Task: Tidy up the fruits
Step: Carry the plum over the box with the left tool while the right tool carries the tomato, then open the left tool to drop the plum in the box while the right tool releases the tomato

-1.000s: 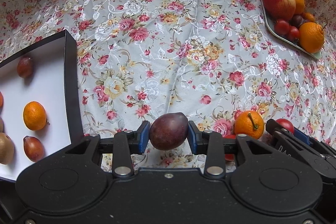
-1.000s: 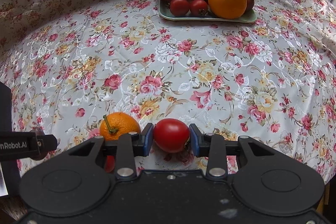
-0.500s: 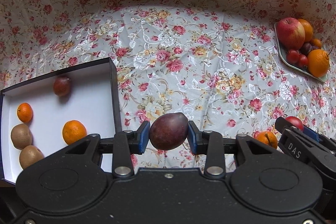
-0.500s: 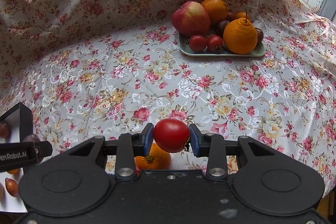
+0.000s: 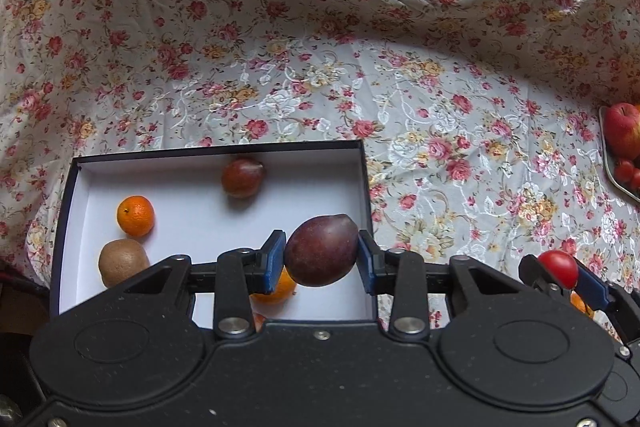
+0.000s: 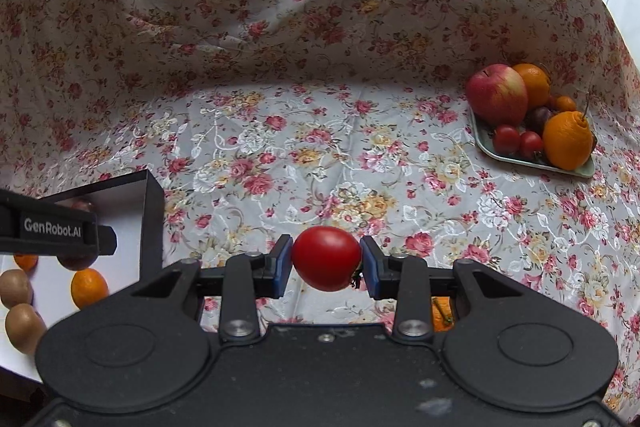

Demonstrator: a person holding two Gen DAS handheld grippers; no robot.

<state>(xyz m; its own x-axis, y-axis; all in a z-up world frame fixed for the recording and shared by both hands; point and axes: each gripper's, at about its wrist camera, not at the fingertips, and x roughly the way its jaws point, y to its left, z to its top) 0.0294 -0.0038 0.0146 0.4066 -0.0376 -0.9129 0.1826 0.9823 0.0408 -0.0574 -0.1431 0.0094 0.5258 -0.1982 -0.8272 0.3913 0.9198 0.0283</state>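
Both grippers have swung left and up since a second ago: the box (image 5: 360,187) was cut off at the left edge of the left view, now it sits whole under the left gripper (image 5: 321,255). Plate (image 5: 608,167) has slid off to the far right edge. Means both fruits are lifted and nearly at the drop.

Left jaws clamp a plum (image 5: 322,250), hanging over the box's near right corner. Right gripper (image 6: 326,259) has its jaws closed on a tomato (image 6: 326,258), over the cloth (image 6: 320,131) just right of the box wall; it needs more leftward travel, I'd judge.

Materials, near to far:
- Plum: matte dark purple skin, oval with a slight point.
- Tomato: glossy red, smooth, round.
- Box: rigid, black outside, white inside, shallow rectangle. Holds a kiwi (image 5: 123,262) (fuzzy brown), a tangerine (image 5: 135,215) (pitted peel), another plum (image 5: 242,178), more fruit half hidden behind the jaws.
- Cloth: shiny floral fabric, flat on the surface, creased and draped up at the far side.
- Plate: pale green, rimmed, piled with an apple (image 6: 497,94), oranges and small tomatoes.
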